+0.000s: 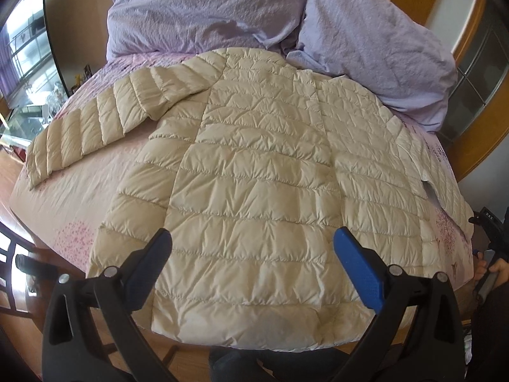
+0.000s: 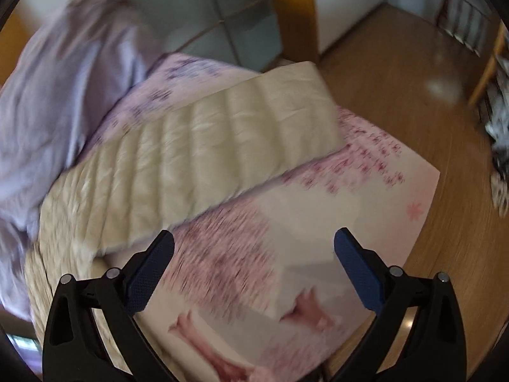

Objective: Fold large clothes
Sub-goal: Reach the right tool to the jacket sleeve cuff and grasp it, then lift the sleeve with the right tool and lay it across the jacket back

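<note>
A cream quilted down jacket (image 1: 254, 175) lies spread flat on the bed (image 1: 79, 191), which wears a pink sheet printed with blossom. The jacket's hem reaches the bed's near edge, and its collar end lies against a lilac duvet (image 1: 197, 9) bunched at the far end of the bed, with a lilac pillow (image 1: 375, 47) beside the duvet and touching the jacket's shoulder. One sleeve (image 1: 95, 124) stretches out from the jacket across the bare sheet toward the bed's side edge.

The left gripper (image 1: 253, 254) hovers over the jacket's hem, its blue-padded fingers (image 1: 359, 270) spread wide and holding nothing.

In the right wrist view, which is blurred, the right gripper (image 2: 253, 254) hangs over the sheet near the bed's corner, its fingers (image 2: 149, 273) wide apart and empty. The jacket's other sleeve (image 2: 222, 146) lies just beyond them, running out toward the bed's edge, with wooden floor (image 2: 397, 79) past it.
</note>
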Demonstrator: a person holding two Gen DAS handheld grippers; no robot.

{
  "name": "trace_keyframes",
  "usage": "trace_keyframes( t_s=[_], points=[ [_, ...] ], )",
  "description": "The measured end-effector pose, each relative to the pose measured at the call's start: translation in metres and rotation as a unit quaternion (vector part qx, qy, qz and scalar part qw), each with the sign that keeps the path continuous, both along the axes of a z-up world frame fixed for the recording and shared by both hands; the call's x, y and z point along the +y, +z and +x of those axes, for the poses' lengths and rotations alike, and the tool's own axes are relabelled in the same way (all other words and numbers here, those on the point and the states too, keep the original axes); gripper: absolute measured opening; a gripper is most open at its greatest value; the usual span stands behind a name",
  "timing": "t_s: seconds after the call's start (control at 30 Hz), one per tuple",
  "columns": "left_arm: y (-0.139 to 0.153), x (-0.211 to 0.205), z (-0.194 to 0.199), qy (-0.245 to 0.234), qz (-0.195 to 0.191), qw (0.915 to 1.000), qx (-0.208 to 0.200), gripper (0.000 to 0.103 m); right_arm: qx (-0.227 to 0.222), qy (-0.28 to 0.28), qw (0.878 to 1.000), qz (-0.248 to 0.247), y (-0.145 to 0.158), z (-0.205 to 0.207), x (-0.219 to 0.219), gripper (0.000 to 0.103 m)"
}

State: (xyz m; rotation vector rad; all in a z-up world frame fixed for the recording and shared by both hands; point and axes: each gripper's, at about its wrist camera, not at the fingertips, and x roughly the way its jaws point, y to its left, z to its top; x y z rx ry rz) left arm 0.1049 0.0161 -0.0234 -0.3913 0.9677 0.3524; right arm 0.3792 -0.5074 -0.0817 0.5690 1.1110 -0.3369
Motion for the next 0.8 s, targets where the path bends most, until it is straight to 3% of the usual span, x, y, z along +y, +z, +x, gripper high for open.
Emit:
trace_keyframes(
  t_s=[0.23, 0.47, 0.53, 0.6, 0.67, 0.8],
  points=[
    [-0.007, -0.005, 0.012, 0.014, -0.027, 0.9994, 0.015, 0.101, 0.016, -0.045, 0.999, -0.014, -0.022, 0.03, -0.056, 0.078],
    [-0.01, -0.017, 0.019, 0.01, -0.037, 0.9992, 0.016, 0.101, 0.015, -0.04, 0.999, -0.016, -0.029, 0.034, -0.066, 0.063],
    [-0.012, -0.018, 0.017, 0.011, -0.039, 0.9991, 0.014, 0.101, 0.008, -0.029, 0.999, -0.024, -0.029, 0.035, -0.063, 0.051],
    [-0.013, -0.015, 0.013, 0.015, -0.043, 0.9989, 0.01, 0.101, 0.001, -0.018, 1.0, -0.02, -0.03, 0.038, -0.06, 0.027],
    [-0.015, -0.011, 0.011, 0.018, -0.048, 0.9986, 0.01, 0.101, -0.002, -0.01, 1.0, -0.011, -0.03, 0.04, -0.057, 0.011],
    [-0.021, 0.0, 0.009, 0.009, -0.065, 0.9977, 0.014, 0.101, -0.035, 0.007, 0.999, -0.037, -0.004, 0.044, -0.035, 0.006]
  ],
)
